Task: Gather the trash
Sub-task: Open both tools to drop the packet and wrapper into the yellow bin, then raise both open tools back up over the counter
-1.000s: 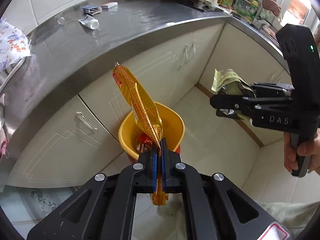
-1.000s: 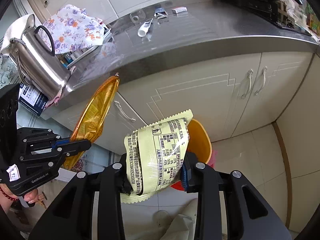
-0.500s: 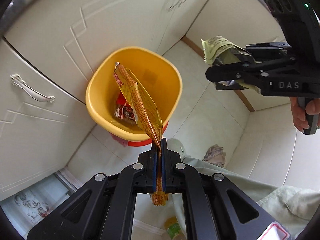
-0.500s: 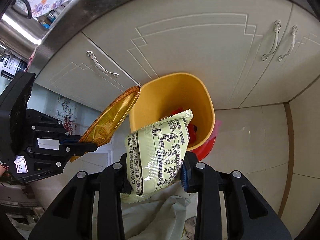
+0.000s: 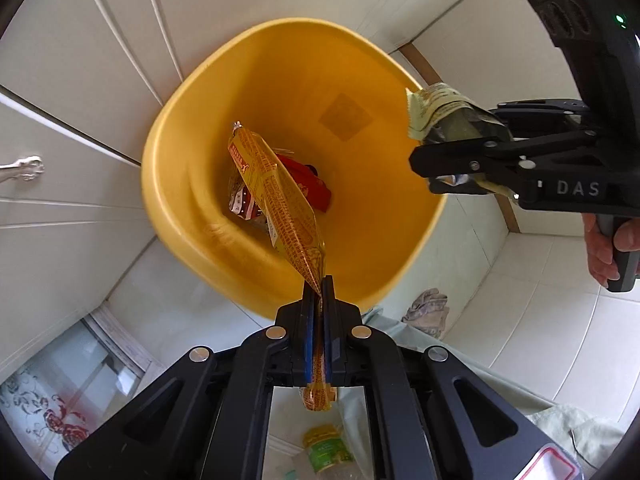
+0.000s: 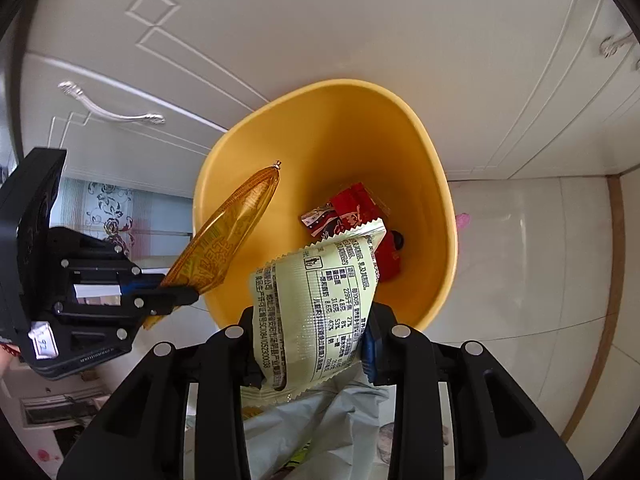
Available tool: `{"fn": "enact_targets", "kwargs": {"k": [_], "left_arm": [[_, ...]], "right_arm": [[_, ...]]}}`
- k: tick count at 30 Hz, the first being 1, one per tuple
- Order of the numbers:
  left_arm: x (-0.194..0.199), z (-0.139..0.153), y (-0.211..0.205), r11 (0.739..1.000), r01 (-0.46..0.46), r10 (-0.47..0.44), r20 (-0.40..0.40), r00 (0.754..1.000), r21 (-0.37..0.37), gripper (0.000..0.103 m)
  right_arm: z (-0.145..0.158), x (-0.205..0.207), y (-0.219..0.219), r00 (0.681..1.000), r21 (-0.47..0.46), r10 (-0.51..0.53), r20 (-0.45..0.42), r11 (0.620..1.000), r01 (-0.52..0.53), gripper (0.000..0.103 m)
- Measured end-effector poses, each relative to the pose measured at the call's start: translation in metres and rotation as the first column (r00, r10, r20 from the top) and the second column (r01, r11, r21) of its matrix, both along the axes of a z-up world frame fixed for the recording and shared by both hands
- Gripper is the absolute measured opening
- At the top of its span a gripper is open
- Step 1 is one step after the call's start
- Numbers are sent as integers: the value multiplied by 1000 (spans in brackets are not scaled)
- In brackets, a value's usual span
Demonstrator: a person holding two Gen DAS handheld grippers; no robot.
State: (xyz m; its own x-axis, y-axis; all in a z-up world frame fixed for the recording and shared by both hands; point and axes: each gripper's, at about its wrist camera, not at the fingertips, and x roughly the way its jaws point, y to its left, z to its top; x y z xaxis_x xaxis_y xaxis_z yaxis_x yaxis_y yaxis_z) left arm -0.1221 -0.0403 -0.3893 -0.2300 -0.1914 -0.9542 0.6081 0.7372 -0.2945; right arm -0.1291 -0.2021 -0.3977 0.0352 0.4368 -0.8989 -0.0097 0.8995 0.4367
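A yellow trash bin (image 5: 192, 216) (image 6: 436, 216) stands on the floor below both grippers, with red wrappers (image 5: 308, 184) (image 6: 356, 208) in its bottom. My left gripper (image 5: 319, 300) (image 6: 176, 292) is shut on an orange-yellow wrapper (image 5: 280, 200) (image 6: 228, 240) that hangs over the bin's mouth. My right gripper (image 6: 312, 344) (image 5: 440, 164) is shut on a pale green snack packet (image 6: 316, 304) (image 5: 444, 108) held over the bin's near right rim.
Cream cabinet doors (image 5: 60, 80) (image 6: 320, 20) with metal handles (image 6: 112, 108) stand right behind the bin. White tiled floor (image 5: 560, 340) lies to the right. A green-labelled bottle (image 5: 326, 448) lies on the floor below my left gripper.
Both grippers have come down and tilted over the bin, which now fills the views. The counter top has left view. Both wrappers stay gripped.
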Motion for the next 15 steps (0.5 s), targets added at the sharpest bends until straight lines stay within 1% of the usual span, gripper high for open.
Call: {"fn": "enact_targets", "kwargs": {"k": [3,5,6,8,9,10,11,15], "left_arm": [[2,-6,3,1000,-19,19,-17,1000,0,5],[3,-11,4,999,-35,35,-28,999,-1,10],[6,-11,3,999,-40,40,-30,999,-4,13],[10,-10,4,999,-49,48,-25,999,-7,21],[10,-9,2,999,-52,52,-22,998,-9,25],[9,-7,2,998,-56,56,-17,998,-10,33],[10,-8,0,998,-57,57,-12,998,-9,36],[11,-2,-2,999,-48,48,-1,999,-13,39]], "right_arm": [[-13,5,1,1000,6,3,-17,1000,-3,37],[-19,8,-1,1000,11,1,-22,1000,0,38],[-21,9,0,1000,9,-2,-25,1000,2,44],[-23,11,-1,1000,17,-12,-27,1000,12,48],[-23,11,-2,1000,17,-17,-25,1000,18,56],[-23,12,-5,1000,15,-22,-21,1000,22,64],[-21,12,-6,999,20,-28,-15,999,28,66],[-18,14,-12,998,39,-54,-9,998,55,67]]}}
